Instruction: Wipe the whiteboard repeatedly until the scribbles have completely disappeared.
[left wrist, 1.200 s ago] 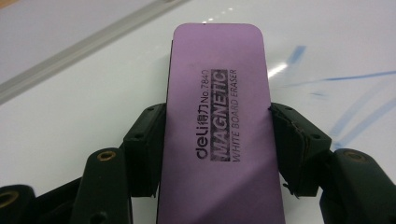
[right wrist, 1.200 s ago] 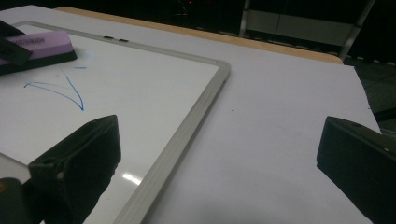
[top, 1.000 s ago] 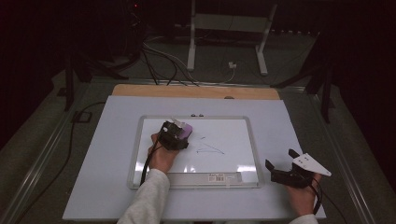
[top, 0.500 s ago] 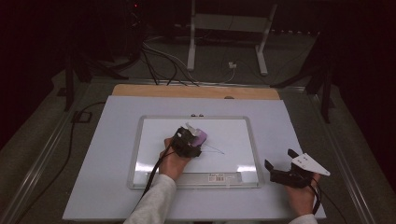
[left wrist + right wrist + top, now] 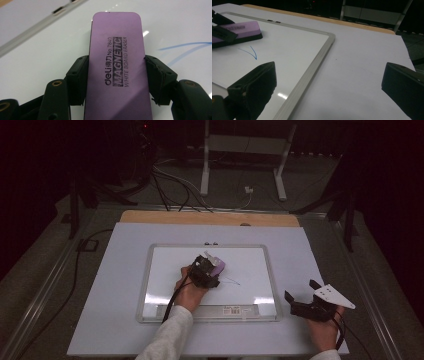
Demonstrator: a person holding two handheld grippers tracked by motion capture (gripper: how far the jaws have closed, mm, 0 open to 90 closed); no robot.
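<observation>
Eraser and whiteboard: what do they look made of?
Eraser: purple top looks like matte plastic or dense foam, carrying sharp black print; a dark base layer, perhaps felt, shows in the right gripper view. Whiteboard: glossy white coated surface, judging by the lamp glints; frame looks like brushed light metal, maybe aluminium, though plastic is possible.

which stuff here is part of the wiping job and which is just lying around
In the job:
- eraser, clamped in the left claw
- whiteboard
- blue marks on it

Lying about:
- right claw, open, off the board on the white sheet
- cables on the floor
- stand behind the table
</observation>
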